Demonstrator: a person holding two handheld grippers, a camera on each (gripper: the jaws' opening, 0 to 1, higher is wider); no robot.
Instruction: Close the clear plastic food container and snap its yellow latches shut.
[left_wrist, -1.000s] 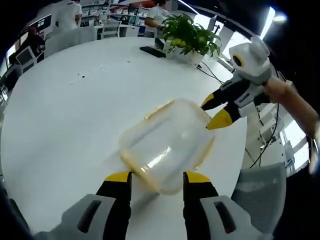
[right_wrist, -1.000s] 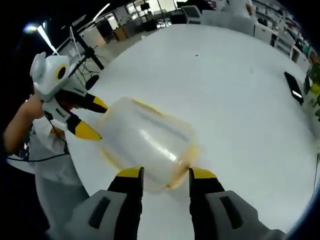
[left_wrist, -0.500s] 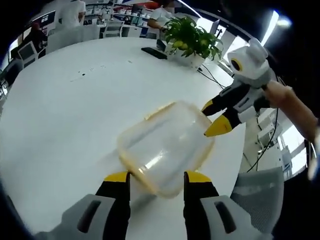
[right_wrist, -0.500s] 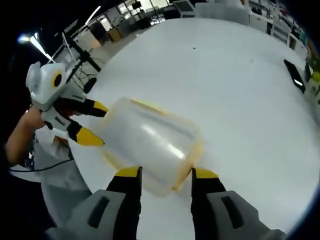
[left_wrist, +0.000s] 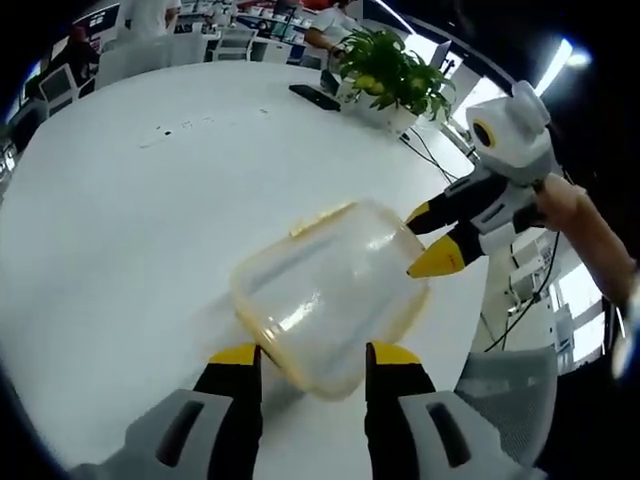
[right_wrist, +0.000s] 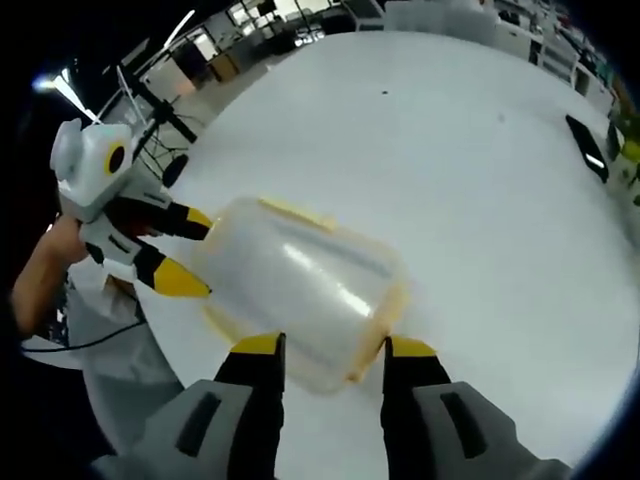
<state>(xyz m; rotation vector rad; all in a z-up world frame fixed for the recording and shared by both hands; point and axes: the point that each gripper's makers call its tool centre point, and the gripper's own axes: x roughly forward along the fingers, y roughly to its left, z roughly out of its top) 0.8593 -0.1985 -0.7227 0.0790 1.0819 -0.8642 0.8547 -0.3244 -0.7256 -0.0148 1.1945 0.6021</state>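
A clear plastic food container (left_wrist: 325, 290) with yellow latches (left_wrist: 318, 218) lies on the white round table (left_wrist: 130, 220), its lid on. My left gripper (left_wrist: 315, 355) stands open, its yellow-tipped jaws either side of the container's near end. My right gripper (left_wrist: 428, 236) comes in from the right, its tips against the opposite end. In the right gripper view the container (right_wrist: 300, 285) runs between my right gripper (right_wrist: 335, 347), open at its near end, and my left gripper (right_wrist: 192, 250) at its far left end. A yellow latch (right_wrist: 295, 212) shows along the top edge.
A potted plant (left_wrist: 385, 70) and a black phone (left_wrist: 315, 97) sit at the table's far side, with cables (left_wrist: 425, 145) trailing off the edge. A grey chair (left_wrist: 515, 375) stands by the table's near right edge. The phone (right_wrist: 592, 162) also lies far right.
Both views have shifted slightly with the hands. The container and both grippers keep the same places relative to each other.
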